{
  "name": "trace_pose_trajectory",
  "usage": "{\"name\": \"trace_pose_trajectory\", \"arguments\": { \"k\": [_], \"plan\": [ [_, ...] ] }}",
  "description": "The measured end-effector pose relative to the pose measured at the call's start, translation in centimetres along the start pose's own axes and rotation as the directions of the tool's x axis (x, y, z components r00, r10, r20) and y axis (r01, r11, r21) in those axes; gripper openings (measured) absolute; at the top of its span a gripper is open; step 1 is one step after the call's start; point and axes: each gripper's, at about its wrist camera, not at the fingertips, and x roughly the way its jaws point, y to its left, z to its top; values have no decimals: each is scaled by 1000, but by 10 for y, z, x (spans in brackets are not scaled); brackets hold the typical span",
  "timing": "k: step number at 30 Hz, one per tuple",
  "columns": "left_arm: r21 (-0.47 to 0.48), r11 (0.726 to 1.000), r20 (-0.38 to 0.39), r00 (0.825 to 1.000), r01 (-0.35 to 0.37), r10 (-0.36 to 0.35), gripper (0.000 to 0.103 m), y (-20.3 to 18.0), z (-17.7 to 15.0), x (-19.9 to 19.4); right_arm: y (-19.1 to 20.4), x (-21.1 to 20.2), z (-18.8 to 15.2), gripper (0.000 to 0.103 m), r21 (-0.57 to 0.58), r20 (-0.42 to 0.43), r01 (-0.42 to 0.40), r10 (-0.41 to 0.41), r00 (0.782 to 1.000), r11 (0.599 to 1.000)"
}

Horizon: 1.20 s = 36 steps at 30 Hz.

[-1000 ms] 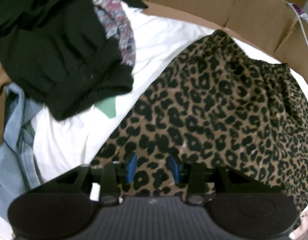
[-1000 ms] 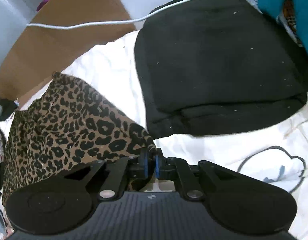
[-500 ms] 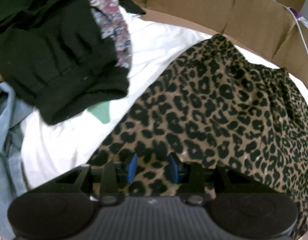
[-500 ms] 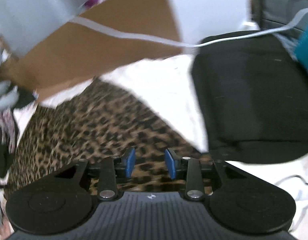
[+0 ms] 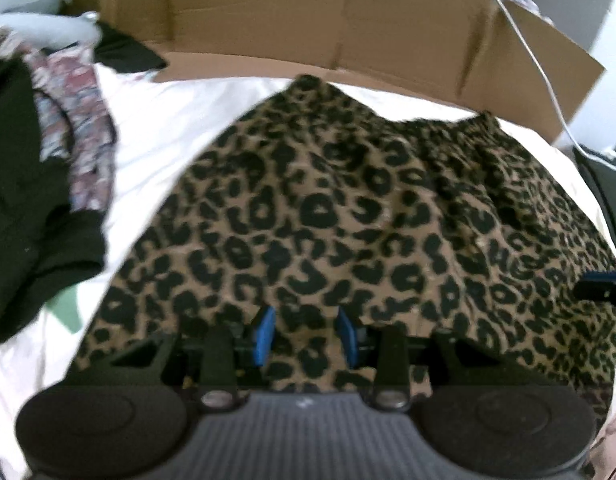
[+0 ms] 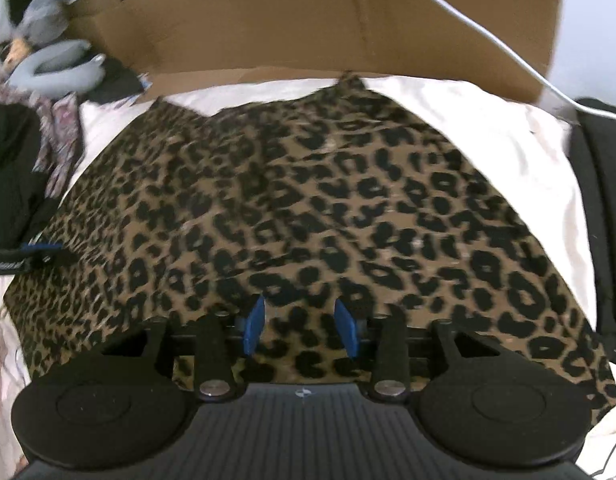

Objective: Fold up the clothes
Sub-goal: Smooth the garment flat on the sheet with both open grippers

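A leopard-print garment [image 5: 348, 216] lies spread flat on a white sheet [image 5: 155, 136], its gathered waistband toward the far cardboard. My left gripper [image 5: 305, 334] hovers open over the garment's near edge, nothing between its blue pads. In the right wrist view the same leopard-print garment [image 6: 308, 208] fills the middle, and my right gripper [image 6: 299, 326] is open above its near hem, empty. The right gripper's tip shows at the right edge of the left wrist view [image 5: 602, 284]; the left gripper's tip shows at the left edge of the right wrist view [image 6: 27, 258].
A cardboard wall [image 5: 348, 20] stands behind the sheet, with a white cable [image 5: 540, 64] running across it. A black garment [image 5: 23, 208] and a patterned one [image 5: 83, 136] are piled at the left. Another black garment [image 6: 604, 200] lies at the right. A grey plush toy [image 6: 47, 64] sits far left.
The right gripper let go of the garment's corner, opened, and swung left to face the garment. The left gripper stayed open and turned right and upward toward the cardboard.
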Motion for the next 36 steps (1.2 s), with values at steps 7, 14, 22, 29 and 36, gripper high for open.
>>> {"name": "trace_pose_trajectory", "arguments": {
  "k": [7, 14, 22, 29, 36],
  "plan": [
    [49, 999, -64, 998, -16, 19, 38, -7, -22, 11, 19, 17, -29, 56, -92, -66, 41, -47, 997, 995],
    [77, 996, -90, 994, -53, 60, 39, 3, -43, -5, 19, 8, -45, 63, -118, -110, 86, -99, 989, 989],
    [92, 991, -124, 987, -95, 106, 40, 18, -64, -23, 17, -3, -74, 70, -71, -189, 119, -130, 973, 990],
    [38, 985, -123, 977, -169, 172, 40, 45, -63, -46, 21, -27, -71, 70, 14, -241, 116, -109, 964, 993],
    [-49, 971, -116, 967, -233, 227, 40, 78, -59, -68, 52, -50, -45, 70, 15, -263, 45, -40, 964, 999]
  ]
}}
